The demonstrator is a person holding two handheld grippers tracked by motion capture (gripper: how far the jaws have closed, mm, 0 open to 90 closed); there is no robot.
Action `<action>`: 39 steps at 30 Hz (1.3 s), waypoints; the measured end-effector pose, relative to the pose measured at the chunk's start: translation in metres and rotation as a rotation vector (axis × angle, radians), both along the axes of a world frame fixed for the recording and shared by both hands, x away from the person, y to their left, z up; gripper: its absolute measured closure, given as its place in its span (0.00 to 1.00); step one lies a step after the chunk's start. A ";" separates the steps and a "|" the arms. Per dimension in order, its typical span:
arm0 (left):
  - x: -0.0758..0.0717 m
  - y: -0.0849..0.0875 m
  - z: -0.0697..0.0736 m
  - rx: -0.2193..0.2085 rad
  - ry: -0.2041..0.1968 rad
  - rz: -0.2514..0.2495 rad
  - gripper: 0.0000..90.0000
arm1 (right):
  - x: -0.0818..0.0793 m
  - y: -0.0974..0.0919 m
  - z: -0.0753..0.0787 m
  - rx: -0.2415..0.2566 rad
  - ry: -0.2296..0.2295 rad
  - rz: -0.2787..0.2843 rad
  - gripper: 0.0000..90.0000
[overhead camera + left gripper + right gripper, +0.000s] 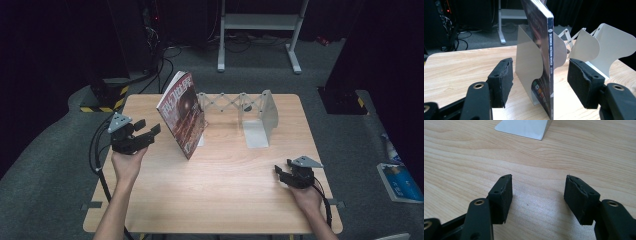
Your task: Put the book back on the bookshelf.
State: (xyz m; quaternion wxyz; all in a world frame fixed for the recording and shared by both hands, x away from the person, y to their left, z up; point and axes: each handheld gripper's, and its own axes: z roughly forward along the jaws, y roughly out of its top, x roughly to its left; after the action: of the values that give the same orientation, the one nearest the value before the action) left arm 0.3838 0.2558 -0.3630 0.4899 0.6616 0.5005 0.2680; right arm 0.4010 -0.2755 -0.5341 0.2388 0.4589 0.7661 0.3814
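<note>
A magazine (182, 112) with a dark reddish cover stands tilted on the wooden table (225, 195), leaning on the left plate of a white extendable bookend (267, 117). My left gripper (148, 126) hovers just left of the magazine, open, touching nothing. In the left gripper view the magazine's spine (548, 62) and the bookend's left plate (526, 65) stand ahead, in line with the gap of my left gripper (541, 82). My right gripper (283, 167) rests low at the table's front right, open and empty. In the right gripper view, bare wood lies between the pads of my right gripper (537, 195).
The bookend's scissor lattice (225, 104) spans the back of the table to its right plate (614, 47), whose flat foot (524, 127) lies ahead of the right gripper. A blue packet (400, 180) lies on the floor at right; a white frame (260, 22) and cables (150, 55) sit behind.
</note>
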 end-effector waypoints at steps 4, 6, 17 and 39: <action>-0.003 0.000 -0.002 -0.004 0.000 0.000 0.41 | 0.000 0.000 0.000 0.000 0.000 0.000 0.44; -0.004 0.000 -0.004 -0.005 -0.003 0.001 0.41 | 0.000 0.000 0.000 0.000 0.000 0.000 0.44; -0.011 0.004 -0.014 -0.027 0.002 0.001 0.41 | 0.000 0.000 0.000 0.000 0.000 0.000 0.44; -0.030 0.005 -0.033 -0.060 0.016 -0.003 0.41 | 0.000 0.000 0.000 0.000 -0.002 0.001 0.44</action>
State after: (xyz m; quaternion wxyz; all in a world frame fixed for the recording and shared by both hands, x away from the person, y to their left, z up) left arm 0.3538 0.2605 -0.3958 0.5059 0.6495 0.5113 0.2465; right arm 0.4010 -0.2754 -0.5343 0.2395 0.4581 0.7660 0.3820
